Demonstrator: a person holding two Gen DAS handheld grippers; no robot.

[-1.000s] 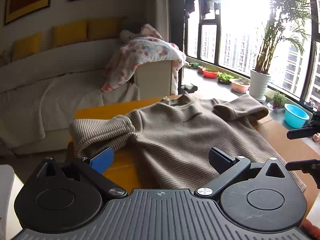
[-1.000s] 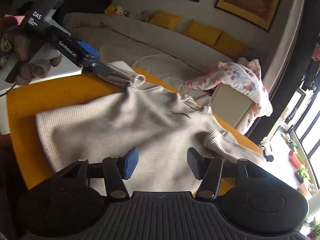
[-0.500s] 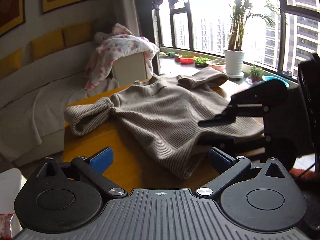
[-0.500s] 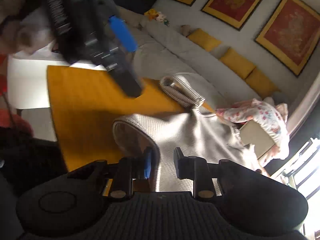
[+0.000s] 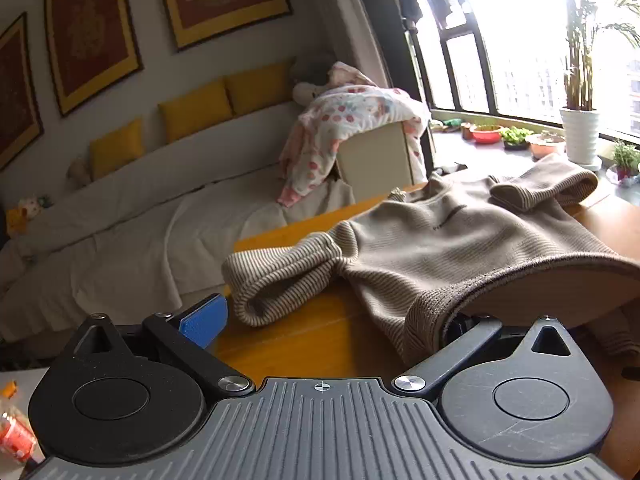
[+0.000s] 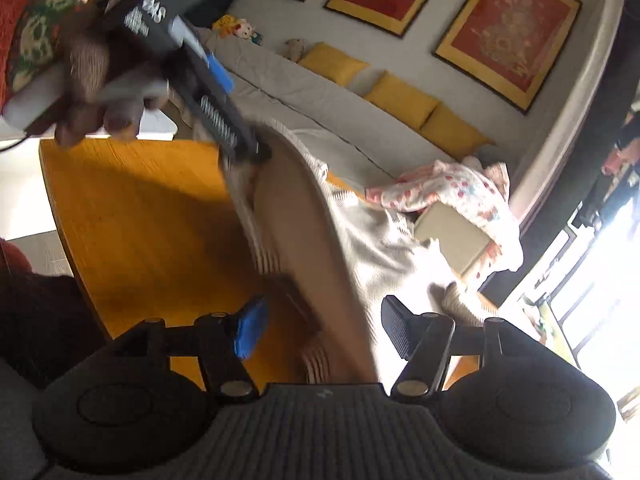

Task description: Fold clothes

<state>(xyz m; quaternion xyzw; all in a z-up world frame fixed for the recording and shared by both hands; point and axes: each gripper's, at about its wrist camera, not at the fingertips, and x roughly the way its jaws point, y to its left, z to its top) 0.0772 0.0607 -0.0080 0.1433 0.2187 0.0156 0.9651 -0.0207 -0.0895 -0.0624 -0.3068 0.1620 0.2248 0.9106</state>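
Note:
A beige ribbed sweater (image 5: 460, 236) lies on the orange table (image 5: 304, 332), sleeves rolled at left and far right. Its near hem (image 5: 500, 280) is lifted and drapes over the right finger of my left gripper (image 5: 328, 320), whose jaws stand wide apart; the blue left pad (image 5: 202, 320) is bare. In the right wrist view the raised hem (image 6: 320, 248) stretches from the left gripper (image 6: 240, 148) down between the jaws of my right gripper (image 6: 320, 332), which stand open around it. The view is blurred.
A sofa (image 5: 140, 216) with yellow cushions lies beyond the table. A box draped with a floral cloth (image 5: 352, 128) stands behind the sweater. Potted plants (image 5: 580, 132) line the window sill. The table's left half (image 6: 140, 220) is bare wood.
The sweater's near hem has been lifted off the table. My right gripper went from nearly shut on the hem to open. The left gripper swung back toward the sofa side.

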